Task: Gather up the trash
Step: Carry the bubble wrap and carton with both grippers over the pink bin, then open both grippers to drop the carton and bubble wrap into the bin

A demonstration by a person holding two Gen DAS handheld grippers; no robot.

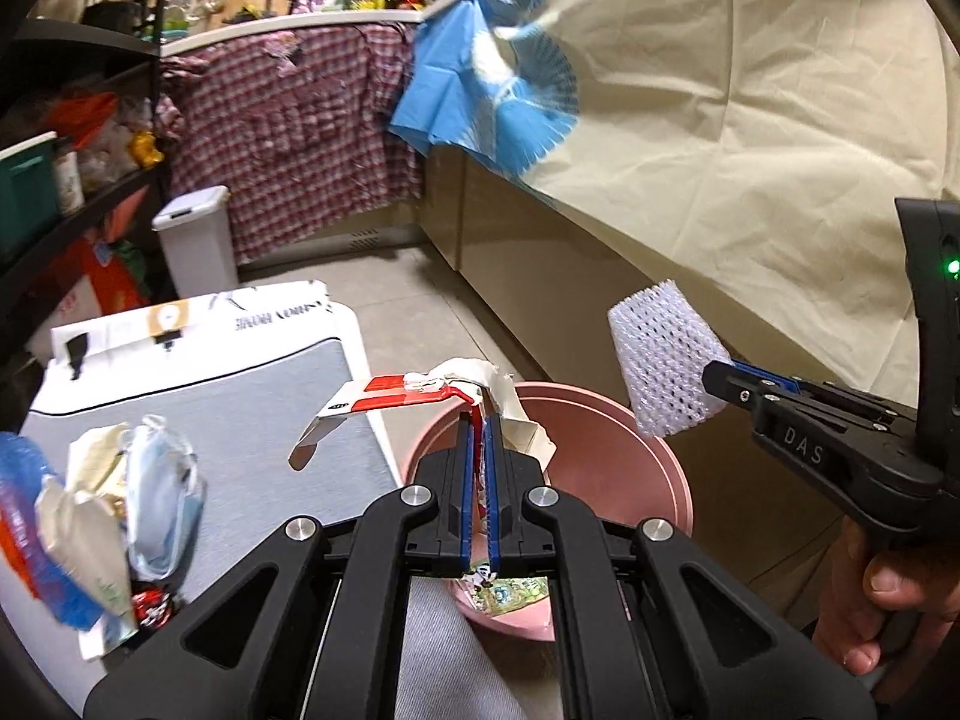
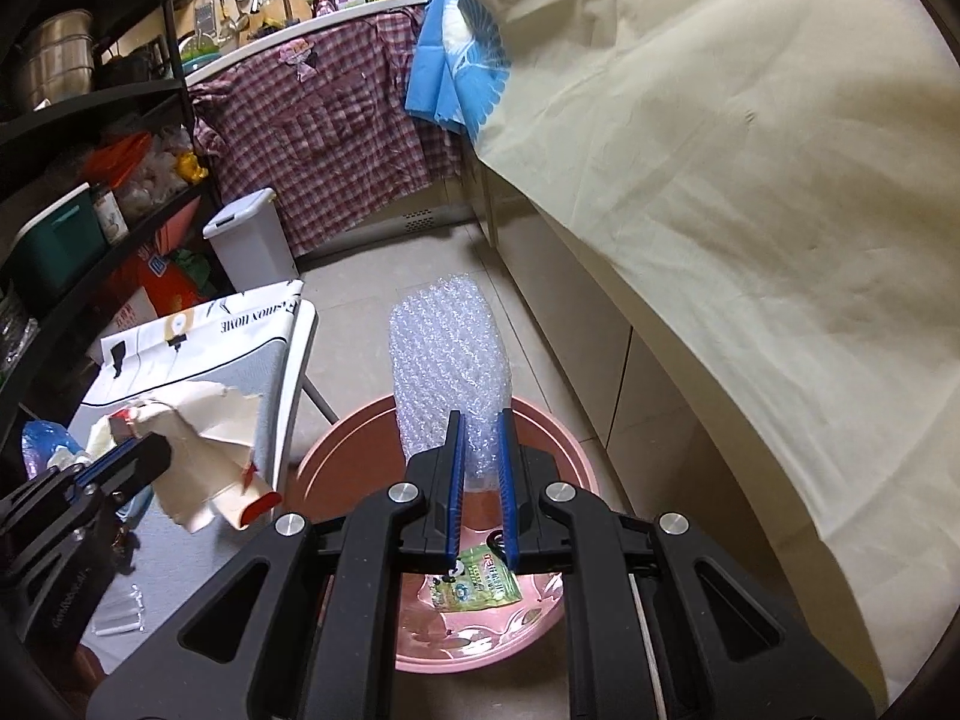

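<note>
- Left gripper [image 1: 478, 420]: jaws nearly closed, leaving only a narrow slit, clamped on a torn red-and-white carton scrap [image 1: 384, 402]. The scrap's long axis runs roughly crosswise to the fingers, its red band reaching out toward the left, a cream flap draping over to the right of the fingertips.
- From the right wrist view the same scrap [image 2: 210, 456] hangs from the left gripper [image 2: 123, 450] above the edge of the grey-topped table [image 2: 198, 372], just beside the basin.
- Right gripper [image 2: 480, 438]: jaws partly closed around a sleeve of bubble wrap [image 2: 447, 354], pinching its near end. The sleeve stands out forward along the fingers, long axis in line with them, over the pink basin [image 2: 360, 438].
- In the left wrist view that item [image 1: 663, 360] reads as white mesh-like padding at the tip of the right gripper [image 1: 720, 372]; its exact material is hard to settle.
- A green printed sachet [image 2: 483, 585] lies in the basin bottom, partly hidden behind the right gripper's fingers.
- More crumpled wrappers [image 1: 102, 516] lie on the table, blurred at the left frame edge.
</note>
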